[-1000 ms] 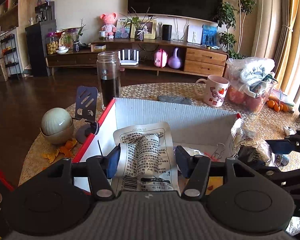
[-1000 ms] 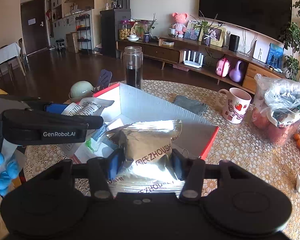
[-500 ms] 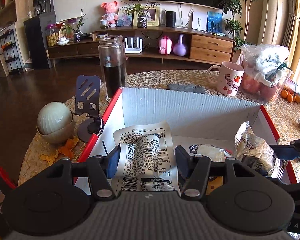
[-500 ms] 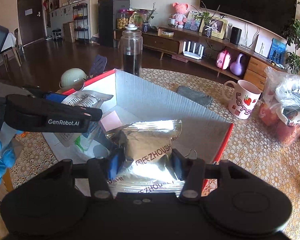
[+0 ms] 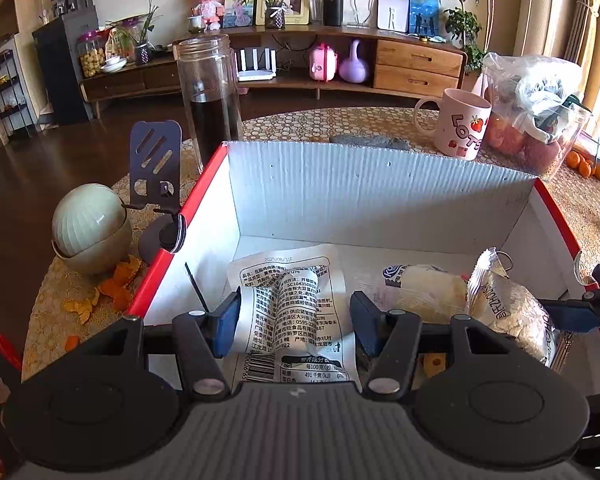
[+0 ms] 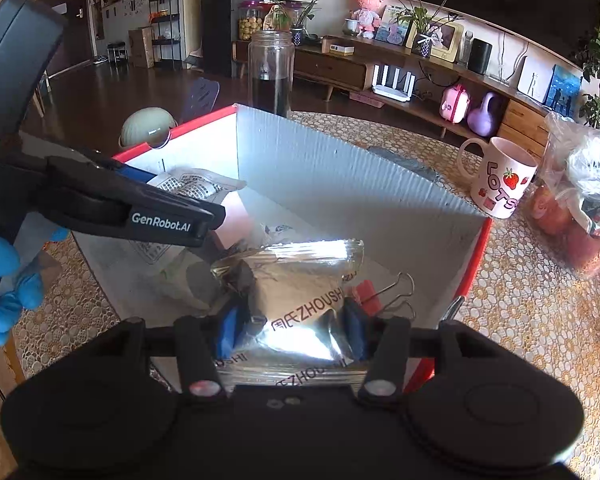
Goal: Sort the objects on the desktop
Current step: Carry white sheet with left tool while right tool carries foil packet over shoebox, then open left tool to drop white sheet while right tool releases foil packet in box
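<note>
My left gripper [image 5: 294, 318] is shut on a white printed snack packet [image 5: 288, 300] and holds it inside the red-edged white cardboard box [image 5: 372, 188]. My right gripper [image 6: 292, 326] is shut on a silver foil snack pack [image 6: 300, 280] and holds it over the box's near right part; that pack also shows in the left wrist view [image 5: 508, 308]. The left gripper appears in the right wrist view [image 6: 100, 196], held by a blue-gloved hand. Another wrapped snack [image 5: 420, 284] and binder clips [image 6: 396, 292] lie in the box [image 6: 340, 176].
Around the box on the round lace-covered table stand a glass jar of dark liquid [image 5: 210, 96], a phone stand [image 5: 156, 168], a green ball-shaped container [image 5: 90, 228] with orange peel [image 5: 112, 284], a pink mug [image 5: 458, 124], a grey cloth [image 5: 370, 142] and a bag of fruit [image 5: 536, 120].
Both grippers have moved forward and down into the box with their packets still held. The box now fills much more of both views.
</note>
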Demonstrator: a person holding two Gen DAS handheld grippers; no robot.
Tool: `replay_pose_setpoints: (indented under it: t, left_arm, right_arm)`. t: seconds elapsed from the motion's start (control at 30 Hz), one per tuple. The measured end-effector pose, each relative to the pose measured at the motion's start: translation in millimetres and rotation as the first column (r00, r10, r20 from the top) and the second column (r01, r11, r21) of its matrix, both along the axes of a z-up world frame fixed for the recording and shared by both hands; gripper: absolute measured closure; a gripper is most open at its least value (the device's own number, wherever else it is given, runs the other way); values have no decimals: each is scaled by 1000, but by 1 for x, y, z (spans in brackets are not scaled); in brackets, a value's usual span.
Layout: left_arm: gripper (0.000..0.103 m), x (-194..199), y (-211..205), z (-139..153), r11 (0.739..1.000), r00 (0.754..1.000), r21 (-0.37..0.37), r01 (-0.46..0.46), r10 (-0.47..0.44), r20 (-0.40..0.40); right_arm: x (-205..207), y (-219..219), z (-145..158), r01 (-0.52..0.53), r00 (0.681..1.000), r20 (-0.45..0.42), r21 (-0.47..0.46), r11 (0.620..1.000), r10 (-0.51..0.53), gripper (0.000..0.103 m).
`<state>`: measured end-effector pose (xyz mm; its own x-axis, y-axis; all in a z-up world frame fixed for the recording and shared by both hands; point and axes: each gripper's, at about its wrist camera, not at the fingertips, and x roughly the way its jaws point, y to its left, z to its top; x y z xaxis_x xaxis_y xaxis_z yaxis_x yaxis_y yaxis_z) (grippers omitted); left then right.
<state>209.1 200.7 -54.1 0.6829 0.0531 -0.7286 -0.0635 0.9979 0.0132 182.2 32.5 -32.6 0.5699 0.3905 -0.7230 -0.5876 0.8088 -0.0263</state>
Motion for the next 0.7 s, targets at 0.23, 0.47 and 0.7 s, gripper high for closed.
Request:
replay_pose_setpoints:
  t: [0.23, 0.47, 0.7]
  left_arm:
    - [45, 5, -1, -9, 1000, 998, -23, 21, -22, -62]
    - [44, 4, -5, -11, 999, 996, -25, 27, -29, -85]
    - [35, -6, -11, -3, 999, 998, -12, 30, -31, -55]
  right_arm:
    - [4, -4, -1, 0, 999, -35, 32, 999, 1, 51]
    - [-2, -7, 5, -20, 999, -29, 61, 998, 22, 43]
    - [-7, -16, 14, -20, 1000, -21, 97, 995, 22, 38]
